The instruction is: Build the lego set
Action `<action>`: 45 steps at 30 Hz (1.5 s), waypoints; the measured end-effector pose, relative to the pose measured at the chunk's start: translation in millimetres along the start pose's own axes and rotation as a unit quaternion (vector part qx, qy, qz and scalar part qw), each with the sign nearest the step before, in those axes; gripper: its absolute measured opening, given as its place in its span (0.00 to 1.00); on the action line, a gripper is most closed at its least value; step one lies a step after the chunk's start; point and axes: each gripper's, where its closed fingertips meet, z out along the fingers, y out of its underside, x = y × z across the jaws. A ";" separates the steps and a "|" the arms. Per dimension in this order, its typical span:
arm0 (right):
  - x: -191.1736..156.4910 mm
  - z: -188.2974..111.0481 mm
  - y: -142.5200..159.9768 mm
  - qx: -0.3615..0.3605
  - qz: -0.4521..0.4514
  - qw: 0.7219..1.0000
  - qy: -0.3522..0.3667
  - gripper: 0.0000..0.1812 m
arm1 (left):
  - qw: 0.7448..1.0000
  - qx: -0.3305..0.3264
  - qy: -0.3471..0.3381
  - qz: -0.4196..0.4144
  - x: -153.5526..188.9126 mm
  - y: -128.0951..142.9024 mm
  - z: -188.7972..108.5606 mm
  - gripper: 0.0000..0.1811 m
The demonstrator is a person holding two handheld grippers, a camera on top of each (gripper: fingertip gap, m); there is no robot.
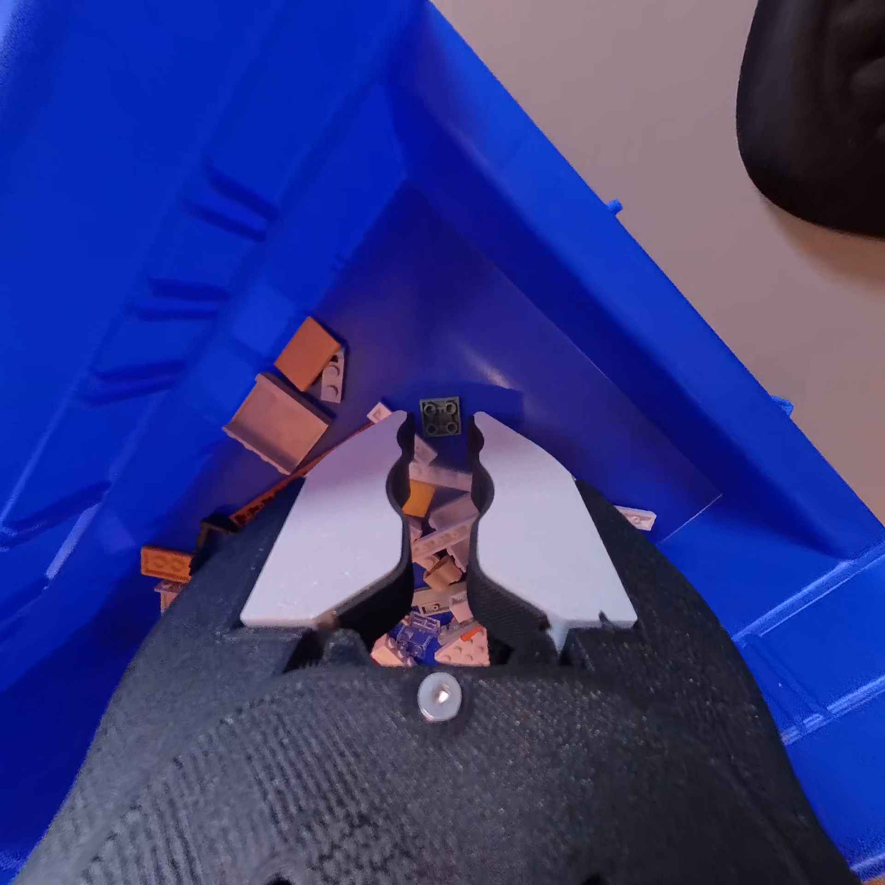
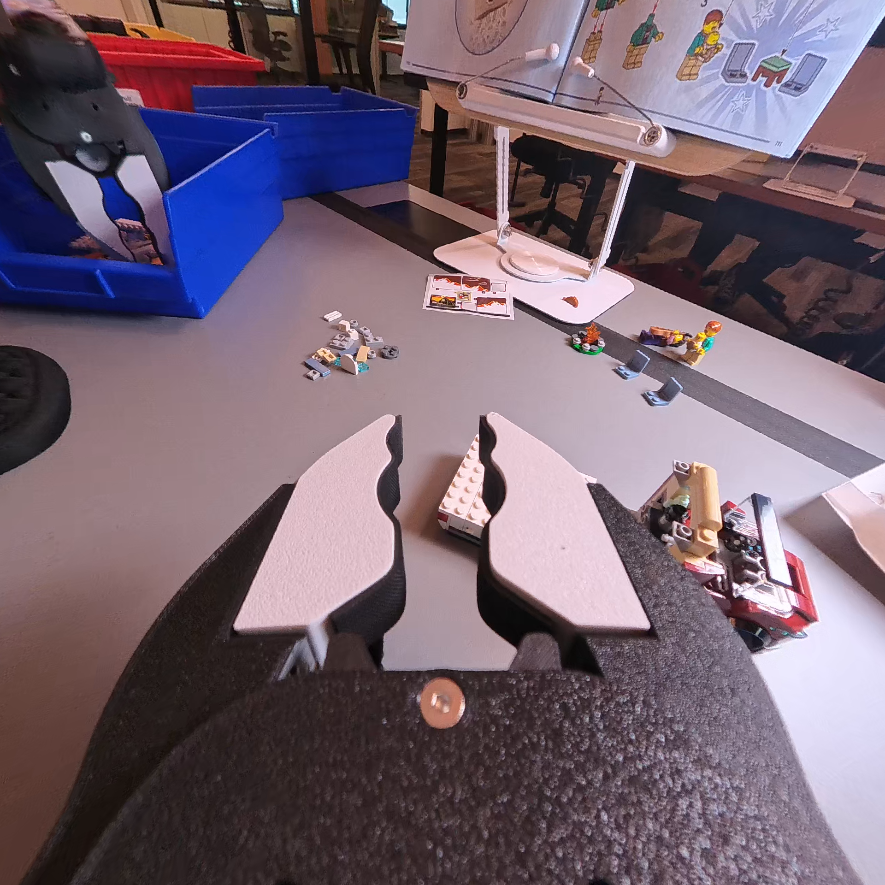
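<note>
My left gripper [image 1: 441,421] is open and reaches down into a blue bin [image 1: 239,191] full of loose Lego pieces. A dark 2x2 plate [image 1: 440,417] lies just beyond its tips, in the gap, untouched as far as I can tell. Orange and tan pieces [image 1: 287,421] lean on the bin wall to the left. The right wrist view shows this gripper [image 2: 129,225] inside the bin [image 2: 225,206]. My right gripper [image 2: 440,424] is open and empty, low over the grey table [image 2: 191,455]. A white studded plate assembly [image 2: 462,493] lies partly under its right finger. A red Lego vehicle [image 2: 747,565] stands to its right.
A pile of small grey and tan pieces [image 2: 349,347], a sticker sheet [image 2: 468,295], a campfire build [image 2: 588,340], a minifigure [image 2: 701,342] and two grey seats [image 2: 634,366] lie ahead. An instruction booklet [image 2: 670,57] rests on a white stand. More bins [image 2: 335,129] stand behind. A black pad [image 2: 24,407] sits left. One gripper's finger ends stand about 40 cm off the other's. The campfire build [image 2: 588,340] is about 25 cm from my right fingertips.
</note>
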 end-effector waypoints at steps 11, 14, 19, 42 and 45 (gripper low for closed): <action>-0.5 -3.0 -2.4 0.005 -0.002 1.000 0.000 0.17 | 1.000 -0.014 -0.012 -0.009 -2.7 3.3 6.1 0.09; -3.6 -4.6 -4.2 0.007 -0.006 1.000 -0.005 0.17 | 0.997 0.049 -0.038 -0.040 -7.4 -6.8 -12.0 0.09; -27.0 -1.6 -10.6 0.019 0.025 0.997 -0.067 0.17 | 0.932 0.344 -0.084 -0.075 -0.8 -88.4 -93.3 0.09; -114.0 -17.7 -83.2 0.090 -0.292 0.926 -0.222 0.12 | 0.576 0.727 0.320 -0.194 47.3 -329.8 -103.9 0.09; -105.8 -17.1 -79.4 0.080 -0.301 0.927 -0.210 0.10 | 0.582 0.718 0.324 -0.201 43.5 -334.2 -96.9 0.09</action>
